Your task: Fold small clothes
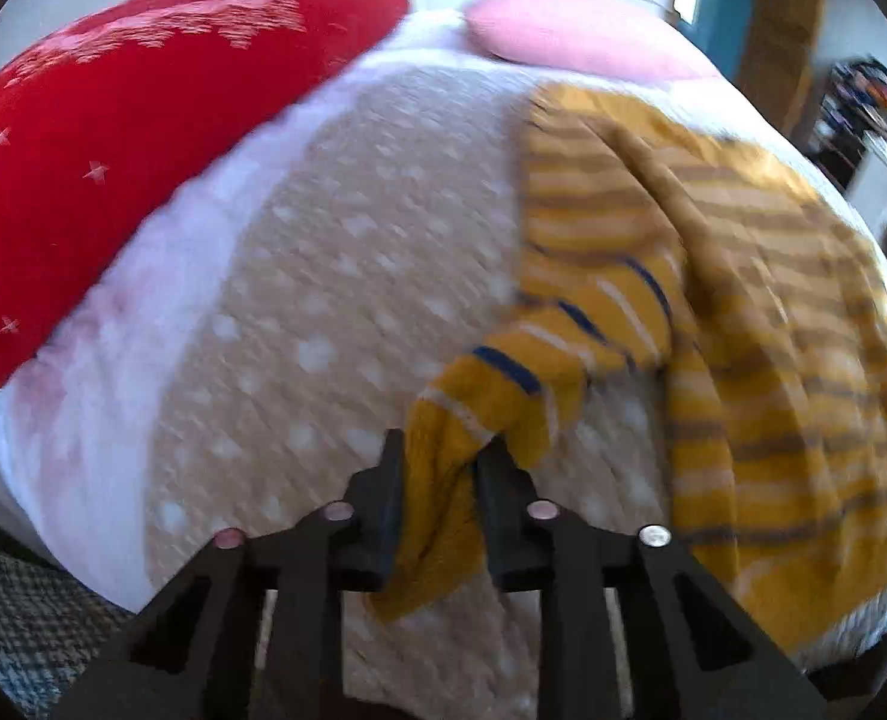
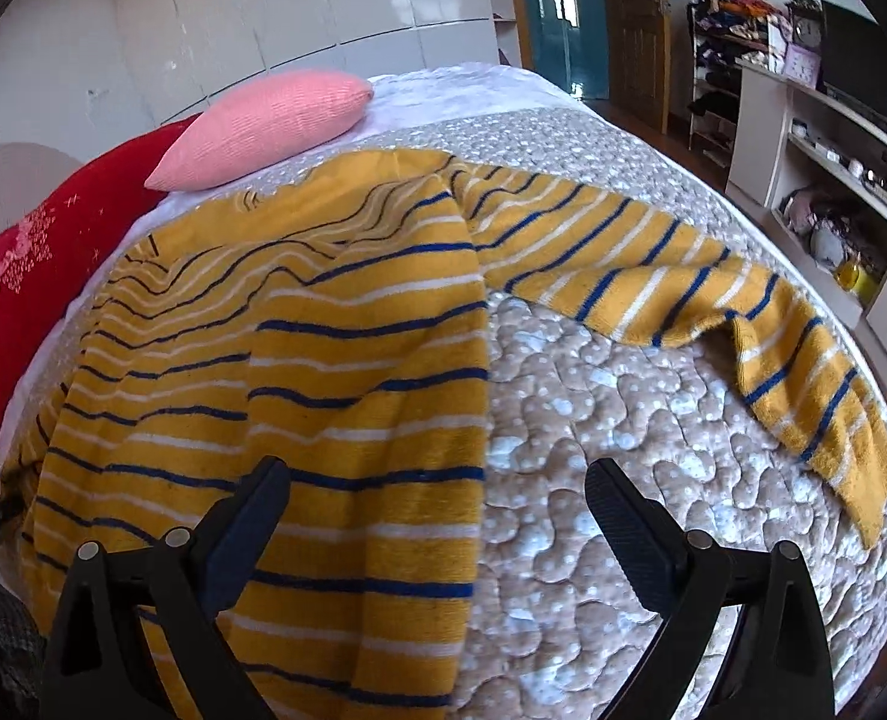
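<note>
Sweater (image 2: 335,360), yellow with blue and white stripes, lay spread across the quilted bedspread (image 2: 593,450), and we had one of its sleeves (image 1: 503,372) pinched in our left gripper (image 1: 440,462). Those jaws stood nearly together, with a bunched fold of the cuff end squeezed between the pads and a tail of cloth hanging below them. Our right gripper (image 2: 437,516) hung with its fingers wide apart over the sweater's side edge, one finger (image 2: 245,528) above the striped body and the other above bare quilt, holding nothing; we could not tell whether either tip brushed the fabric.

We judged the grip on the sleeve to be the weak point. Only a narrow bunch of knit sat between the pads, so a quick pull could have slid it free and dropped the sleeve short of the body. Dragging instead of lifting might also have tugged the whole sweater toward the red cushion (image 1: 113,138) and rumpled the panel we had laid flat. The left view was blurred, so we could not judge how deep the cloth sat in the jaws.

Farther out, the other sleeve (image 2: 713,294) stretched toward the bed's far edge, near enough that it might have slipped off. A pink pillow (image 2: 269,120) rested beyond the collar.
</note>
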### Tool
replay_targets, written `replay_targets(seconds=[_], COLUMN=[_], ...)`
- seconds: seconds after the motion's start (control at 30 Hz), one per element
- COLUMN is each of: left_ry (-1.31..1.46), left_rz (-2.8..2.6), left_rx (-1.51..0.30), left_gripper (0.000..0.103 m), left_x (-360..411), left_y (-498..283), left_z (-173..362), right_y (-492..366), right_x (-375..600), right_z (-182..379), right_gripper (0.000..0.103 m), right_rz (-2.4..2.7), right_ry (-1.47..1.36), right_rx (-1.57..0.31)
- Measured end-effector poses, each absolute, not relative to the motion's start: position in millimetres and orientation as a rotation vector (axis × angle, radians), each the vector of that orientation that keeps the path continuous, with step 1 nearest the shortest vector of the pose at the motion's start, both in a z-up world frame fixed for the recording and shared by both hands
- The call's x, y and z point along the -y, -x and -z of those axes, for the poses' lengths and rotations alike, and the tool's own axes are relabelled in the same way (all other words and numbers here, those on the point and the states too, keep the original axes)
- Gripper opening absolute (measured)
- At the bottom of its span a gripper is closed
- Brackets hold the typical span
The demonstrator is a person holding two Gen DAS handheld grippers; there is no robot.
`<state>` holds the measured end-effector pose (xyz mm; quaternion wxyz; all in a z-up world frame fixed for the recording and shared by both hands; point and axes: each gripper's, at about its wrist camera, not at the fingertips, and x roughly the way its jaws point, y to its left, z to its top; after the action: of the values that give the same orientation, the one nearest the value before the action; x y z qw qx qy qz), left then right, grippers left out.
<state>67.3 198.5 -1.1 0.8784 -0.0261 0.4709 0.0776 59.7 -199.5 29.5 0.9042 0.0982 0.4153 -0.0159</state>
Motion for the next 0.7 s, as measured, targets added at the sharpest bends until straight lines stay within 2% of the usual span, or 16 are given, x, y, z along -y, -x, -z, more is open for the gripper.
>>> replay_targets(seconds=[0.2, 0.37, 0.5, 0.7], left_ry=[0.072, 0.111, 0.095, 0.042], left_rz=[-0.516, -0.695, -0.703, -0.531], left_rx=[-0.866, -0.814, -0.802, -0.735], left_gripper=[0.018, 0.018, 0.018, 0.018], left_x=[-292.2, -363.1, -364.6, -285.1], left_y=[-88.0, -111.8, -129.5, -140.3], left_z=[-56.8, -96.5, -108.1, -134.8], right_y=[-60.0, -71.7, -74.8, -68.1], right_x=[189.4, 175.0, 166.5, 178.3], right_z=[-40.2, -26.0, -17.4, -19.9], right_gripper=[0.097, 0.093, 0.091, 0.091], right_rz=[0.041, 0.015, -0.008, -0.028], right_ry=[-0.151, -0.161, -0.17, -0.198], right_rx=[-0.832, -0.887, -0.911, -0.881])
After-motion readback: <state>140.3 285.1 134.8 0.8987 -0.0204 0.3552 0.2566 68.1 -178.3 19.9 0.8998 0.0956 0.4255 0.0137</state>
